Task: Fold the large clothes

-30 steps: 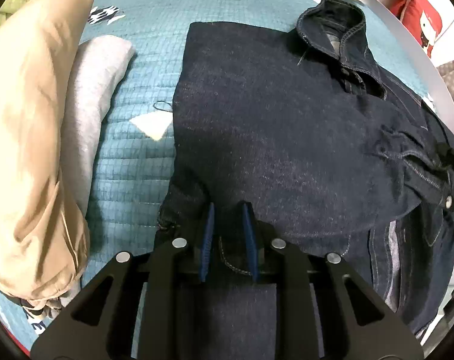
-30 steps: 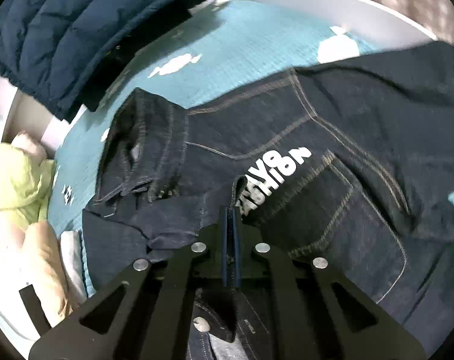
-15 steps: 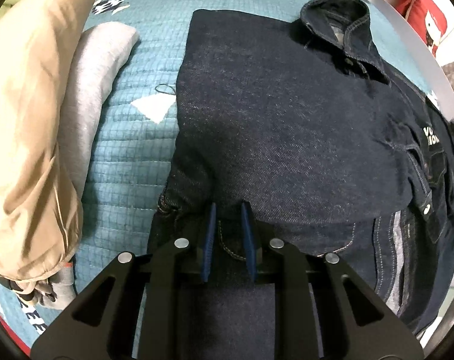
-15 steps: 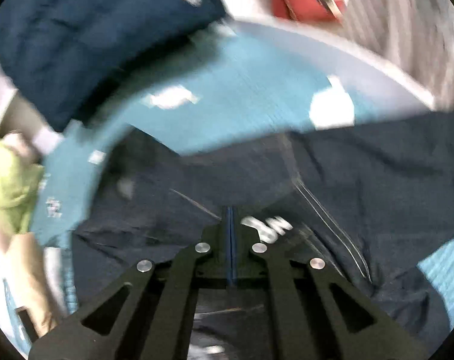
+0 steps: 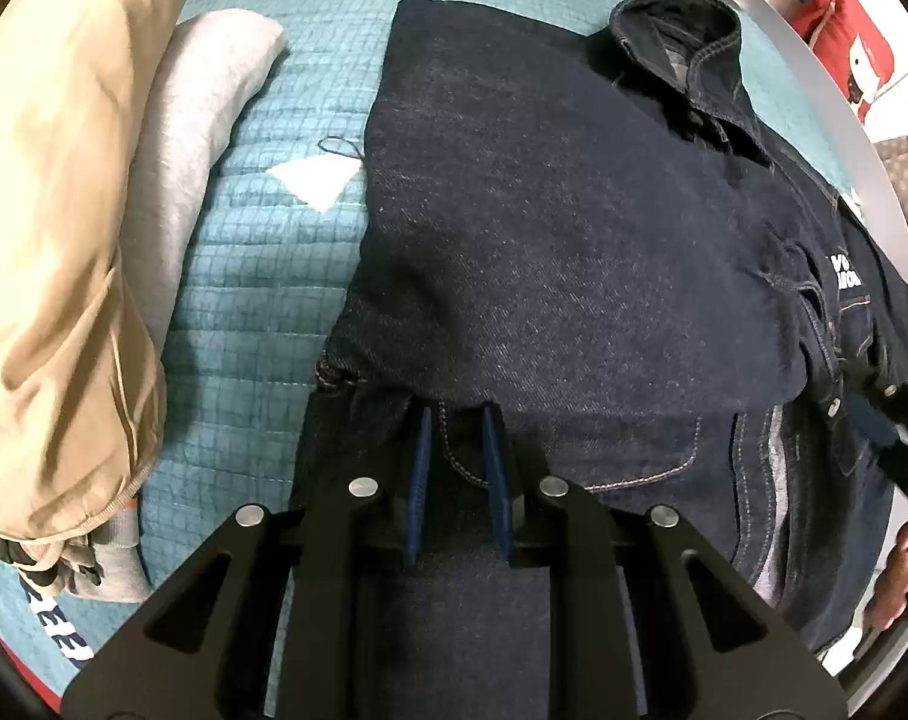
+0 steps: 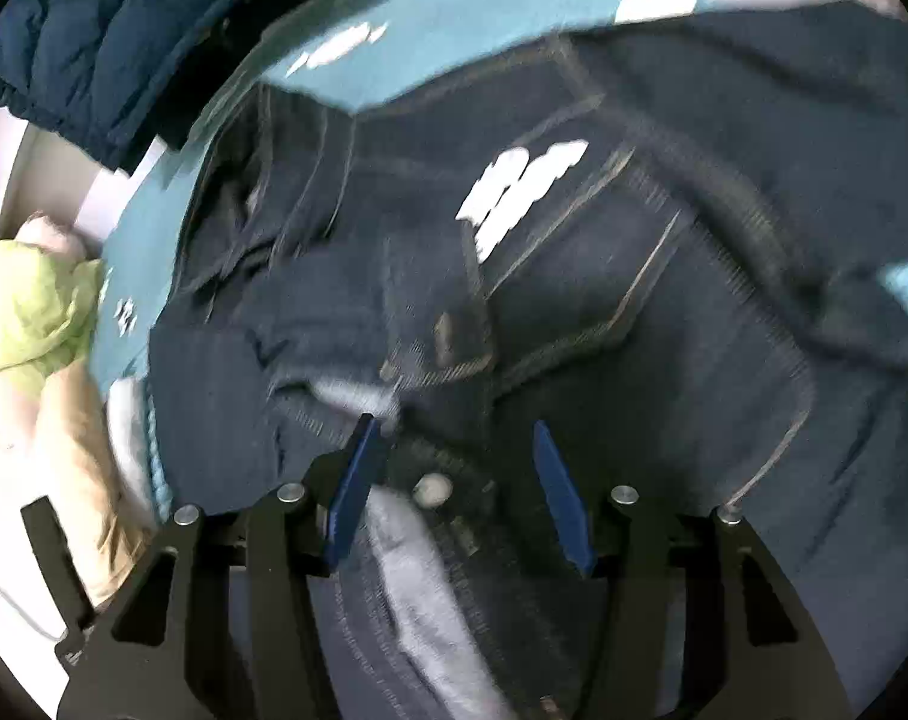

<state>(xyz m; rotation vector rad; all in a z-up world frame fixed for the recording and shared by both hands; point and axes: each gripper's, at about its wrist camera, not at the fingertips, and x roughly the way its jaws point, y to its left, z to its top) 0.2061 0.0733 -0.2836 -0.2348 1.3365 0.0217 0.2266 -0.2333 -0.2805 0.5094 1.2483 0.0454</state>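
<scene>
Presently:
1. Denim jacket (image 5: 574,228): partly folded on the teal quilt (image 5: 261,252), collar away from the grippers.
2. Left gripper (image 5: 457,468): jaws narrow, pinching a stitched hem fold.
3. Right gripper (image 6: 460,480): jaws just opened wide; cloth lies below, unpinched.
4. Risk: the released panel may slump open; a left tug could skew the fold.
5. Containers: none seen.

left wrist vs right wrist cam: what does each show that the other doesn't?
Left wrist only: a grey folded garment beside the beige one, a red item past the table rim, and the left tool pinching a denim fold.
Right wrist only: a navy puffer jacket, a lime-green cloth, and the right tool, whose jaws have just been opening.
Both: the denim jacket, teal quilt, beige garment.
</scene>
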